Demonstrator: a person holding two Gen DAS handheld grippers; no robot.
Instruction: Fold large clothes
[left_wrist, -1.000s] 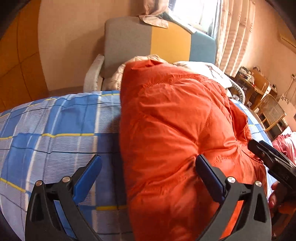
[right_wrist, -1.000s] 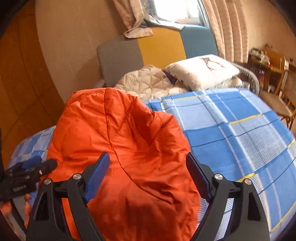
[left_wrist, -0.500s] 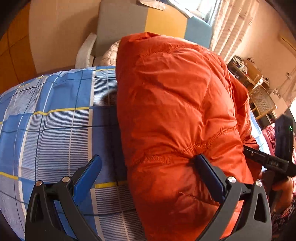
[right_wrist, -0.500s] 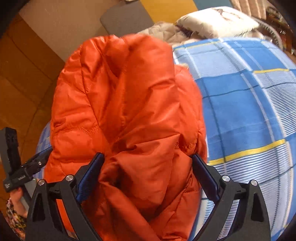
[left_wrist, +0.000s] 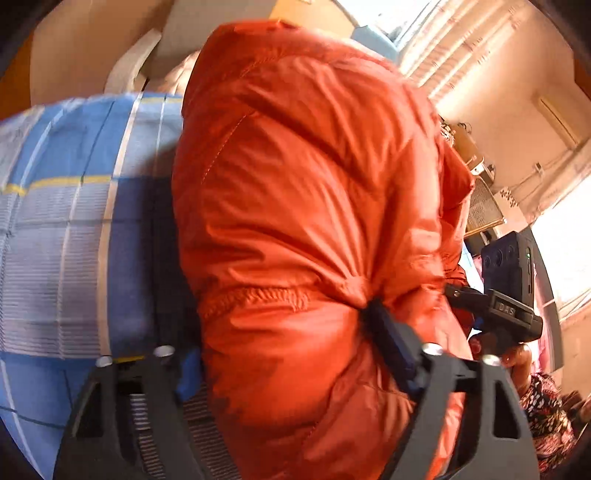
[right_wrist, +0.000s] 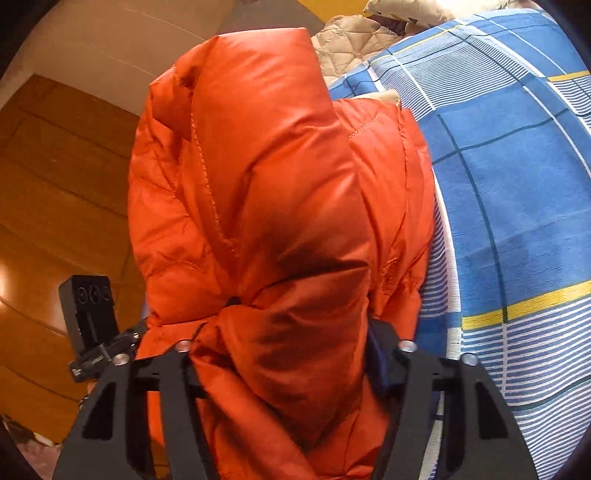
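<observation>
A puffy orange down jacket (left_wrist: 303, 206) is bunched up and lifted over the bed's blue plaid sheet (left_wrist: 66, 236). My left gripper (left_wrist: 284, 332) is shut on the jacket's lower edge, its jaws pressed into the fabric. My right gripper (right_wrist: 280, 339) is shut on another bunch of the same jacket (right_wrist: 266, 177), which fills the middle of that view. The right gripper's body (left_wrist: 509, 295) shows at the right in the left wrist view. The left gripper's body (right_wrist: 92, 325) shows at the left in the right wrist view.
The blue plaid sheet (right_wrist: 517, 184) spreads to the right. A beige quilted cover (right_wrist: 347, 40) and a pillow lie at the head of the bed. A wooden wall (right_wrist: 55, 192) is at the left. Curtains (left_wrist: 454, 48) and cluttered furniture (left_wrist: 476, 177) stand at the right.
Both grippers have closed from wide open onto the jacket and raised it. The jacket has bunched up and come closer to both cameras.
</observation>
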